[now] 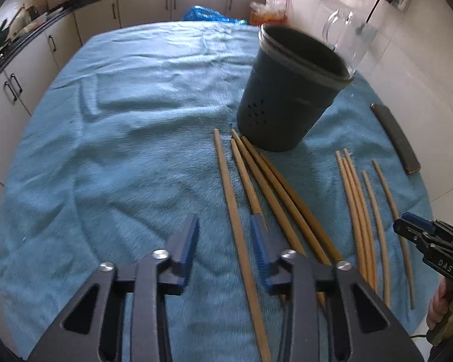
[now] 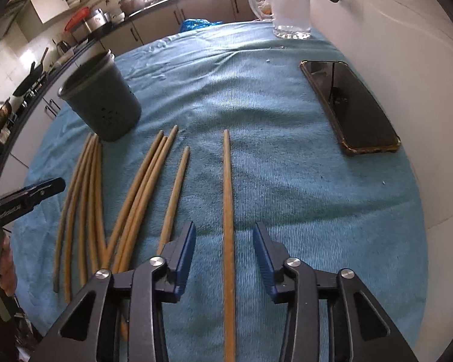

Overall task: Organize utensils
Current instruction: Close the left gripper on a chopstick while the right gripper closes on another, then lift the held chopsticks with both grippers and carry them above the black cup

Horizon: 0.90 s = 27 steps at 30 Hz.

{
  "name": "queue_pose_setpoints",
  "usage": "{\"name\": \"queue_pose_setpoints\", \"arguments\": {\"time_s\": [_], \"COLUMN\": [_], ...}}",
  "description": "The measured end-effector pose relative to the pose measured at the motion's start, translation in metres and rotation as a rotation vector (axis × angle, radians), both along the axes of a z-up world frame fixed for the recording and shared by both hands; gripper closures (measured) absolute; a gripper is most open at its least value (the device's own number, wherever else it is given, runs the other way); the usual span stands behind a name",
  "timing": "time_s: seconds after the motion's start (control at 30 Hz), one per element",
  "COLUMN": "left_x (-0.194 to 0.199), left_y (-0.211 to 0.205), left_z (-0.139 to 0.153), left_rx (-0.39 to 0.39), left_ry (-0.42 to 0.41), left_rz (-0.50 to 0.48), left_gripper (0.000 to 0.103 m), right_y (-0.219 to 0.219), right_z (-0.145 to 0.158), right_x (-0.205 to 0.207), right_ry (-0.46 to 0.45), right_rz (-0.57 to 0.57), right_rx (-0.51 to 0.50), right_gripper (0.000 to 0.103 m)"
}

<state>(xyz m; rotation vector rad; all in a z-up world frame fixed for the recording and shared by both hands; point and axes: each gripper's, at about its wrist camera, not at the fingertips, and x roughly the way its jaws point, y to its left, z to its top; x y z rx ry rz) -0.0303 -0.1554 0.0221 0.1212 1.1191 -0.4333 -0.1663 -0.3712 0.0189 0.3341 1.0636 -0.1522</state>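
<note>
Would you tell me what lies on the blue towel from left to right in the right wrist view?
Left gripper → dark utensil cup → lone chopstick between the right gripper's fingers → phone.

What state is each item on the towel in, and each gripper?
Utensil holder: upright, seemingly empty.
Chopsticks: loose, flat on the towel, none in the holder.
Lone chopstick: flat, between the right gripper's fingers, not pinched.
Phone: face up, screen dark.
Glass mug: upright.
Left gripper: open; a chopstick lies between its fingers, untouched.
Right gripper: open.
</note>
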Motion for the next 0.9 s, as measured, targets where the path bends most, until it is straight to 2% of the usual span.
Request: {"name": "queue_pose_setpoints", "arguments": {"time_s": [0.1, 0.43, 0.67, 0.73, 0.77, 0.8, 0.9], "left_x": [0.009, 0.046, 0.056, 0.057, 0.058, 0.057, 0.052], "left_y": [-0.003, -0.002, -0.007, -0.010, -0.011, -0.012, -0.005], "left_z": [-0.006, -0.006, -0.003, -0.004, -0.005, -0.006, 0.000], "left_rx": [0.004, -0.040, -0.025, -0.027, -0.025, -0.023, -0.039], "left_ry": [0.015, 0.090, 0.071, 0.056, 0.045, 0.034, 0.019], "left_rz": [0.007, 0.047, 0.034, 0.030, 0.025, 0.020, 0.034], "left_gripper": [0.089, 0.089, 0.089, 0.089, 0.091, 0.097, 0.098], "right_y": [-0.001, -0.007, -0.012, -0.014, -0.015, -0.016, -0.021], "right_z": [-0.003, -0.002, -0.002, -0.003, -0.004, -0.004, -0.003], "right_x": [0.008, 0.042, 0.065, 0.066, 0.068, 0.068, 0.066], "right_ry": [0.011, 0.048, 0.055, 0.046, 0.039, 0.032, 0.011], "right_rz": [0.010, 0.038, 0.025, 0.010, 0.003, -0.001, -0.015], "right_rx": [-0.012, -0.027, -0.035, -0.037, -0.037, -0.035, -0.005], "right_gripper": [0.067, 0.073, 0.074, 0.085, 0.094, 0.096, 0.097]}}
